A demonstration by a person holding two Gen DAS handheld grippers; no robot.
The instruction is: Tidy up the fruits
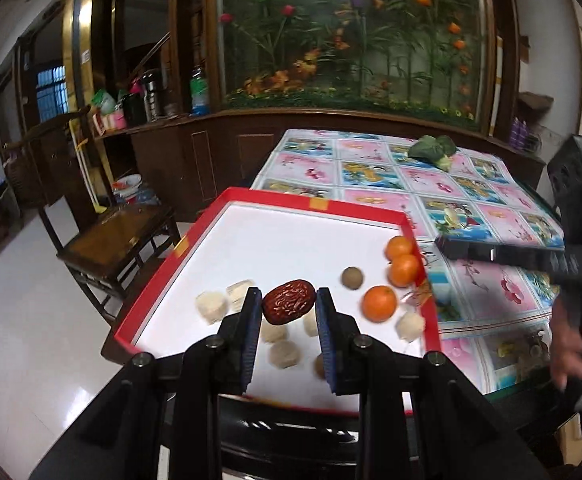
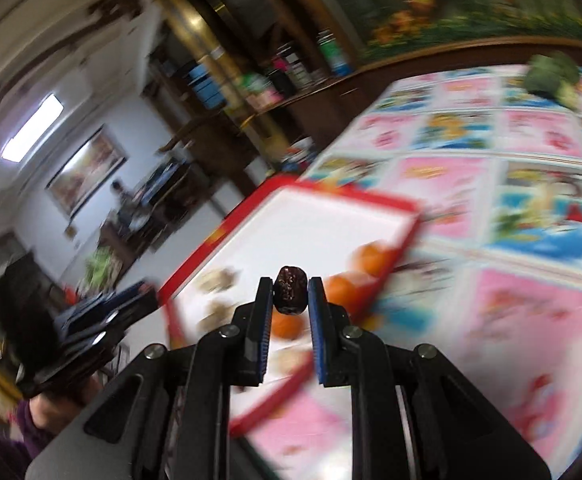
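Left gripper is clamping a wrinkled dark-red dried jujube above the red-rimmed white cardboard tray. Right gripper is pinching a second dark jujube; three round orange tangerines are sitting at the tray's 3 o'clock.

Table under pink-and-blue picture-tile cloth: red-rimmed white tray at near-left corner; green leafy vegetable near far edge.

Wooden chair beside patterned tablecloth — green vegetable on it
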